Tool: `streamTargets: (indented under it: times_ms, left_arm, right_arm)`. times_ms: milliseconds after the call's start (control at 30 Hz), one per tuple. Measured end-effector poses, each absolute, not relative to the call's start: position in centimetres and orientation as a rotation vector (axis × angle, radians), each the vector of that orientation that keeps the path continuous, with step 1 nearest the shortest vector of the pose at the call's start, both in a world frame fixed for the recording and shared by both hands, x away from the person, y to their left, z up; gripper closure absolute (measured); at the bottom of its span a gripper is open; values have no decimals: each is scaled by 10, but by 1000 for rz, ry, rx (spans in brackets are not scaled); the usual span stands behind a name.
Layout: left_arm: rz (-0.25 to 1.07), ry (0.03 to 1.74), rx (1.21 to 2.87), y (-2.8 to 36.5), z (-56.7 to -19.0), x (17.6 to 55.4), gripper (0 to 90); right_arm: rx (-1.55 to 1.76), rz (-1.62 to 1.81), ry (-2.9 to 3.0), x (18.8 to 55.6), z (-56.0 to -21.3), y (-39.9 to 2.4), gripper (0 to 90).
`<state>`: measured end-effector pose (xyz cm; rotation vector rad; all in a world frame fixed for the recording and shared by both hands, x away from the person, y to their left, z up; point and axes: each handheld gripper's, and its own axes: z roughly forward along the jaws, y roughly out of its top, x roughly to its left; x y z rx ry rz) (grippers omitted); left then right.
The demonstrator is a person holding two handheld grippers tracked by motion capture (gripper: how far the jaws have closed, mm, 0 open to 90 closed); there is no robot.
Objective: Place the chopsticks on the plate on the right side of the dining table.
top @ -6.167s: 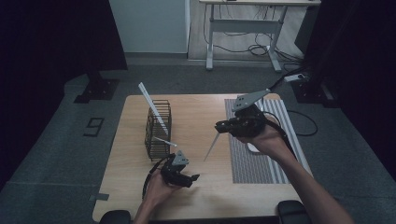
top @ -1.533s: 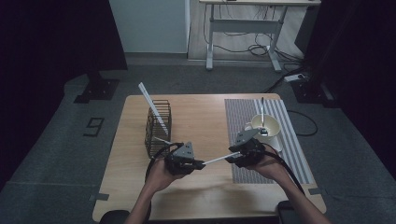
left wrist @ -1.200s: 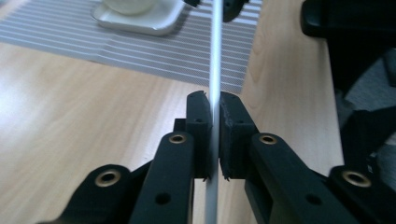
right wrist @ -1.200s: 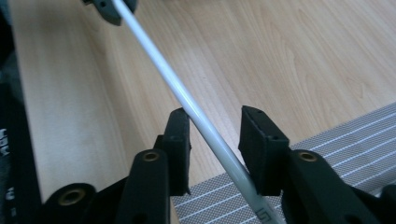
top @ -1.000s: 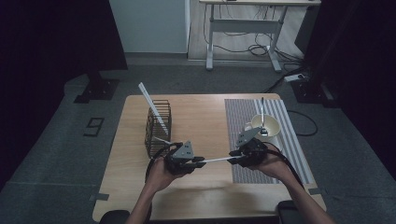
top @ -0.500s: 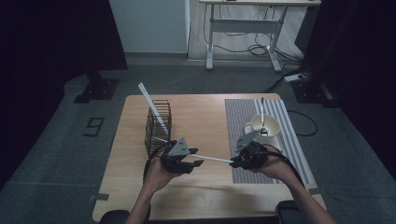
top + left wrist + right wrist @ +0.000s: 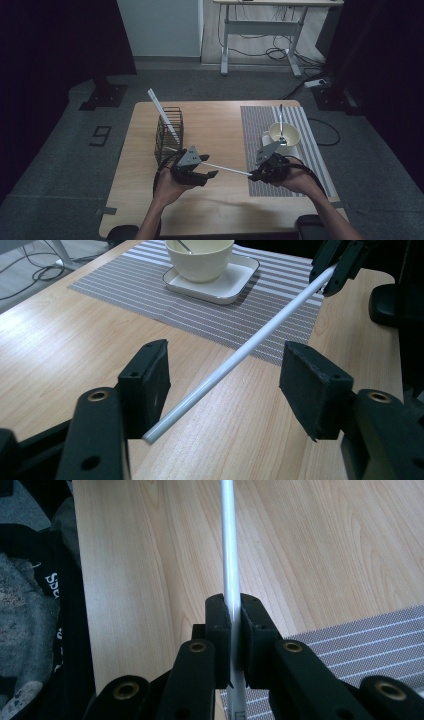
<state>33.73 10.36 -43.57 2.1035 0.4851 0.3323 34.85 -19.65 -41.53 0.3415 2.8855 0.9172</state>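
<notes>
White sticks number two; bowl one.

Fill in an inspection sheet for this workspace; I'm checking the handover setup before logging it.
Surface: light wooden table, grey striped placemat on its right half.
Job's things: thin white plastic stick spanning both grippers; second white stick leaning in black wire basket.
Clutter: cream bowl with spoon, on square white saucer.
Grippers: left gripper open, its jaws have just been opening, stick between them unpressed; right gripper shut on stick.
Cables: black cables trail from both grippers.
Surroundings: grey carpet, white desk frame behind.
</notes>
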Motion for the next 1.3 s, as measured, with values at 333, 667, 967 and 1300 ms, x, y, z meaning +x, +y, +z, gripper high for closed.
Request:
streamTargets:
  times_ms: [333,667,967,1300]
  left_arm:
    - [326,522,2064,108,-434,336,256]
    - [315,545,2041,109,-433,328,168]
    - [288,569,2044,107,-447,319,143]
    - [280,594,2044,107,-464,312,107]
  right_arm:
    - [424,889,2841,352,-413,-217,835]
    - [520,868,2776,359,-410,-232,835]
    - [589,855,2733,366,-408,-239,835]
    - [650,844,2698,373,-408,-249,835]
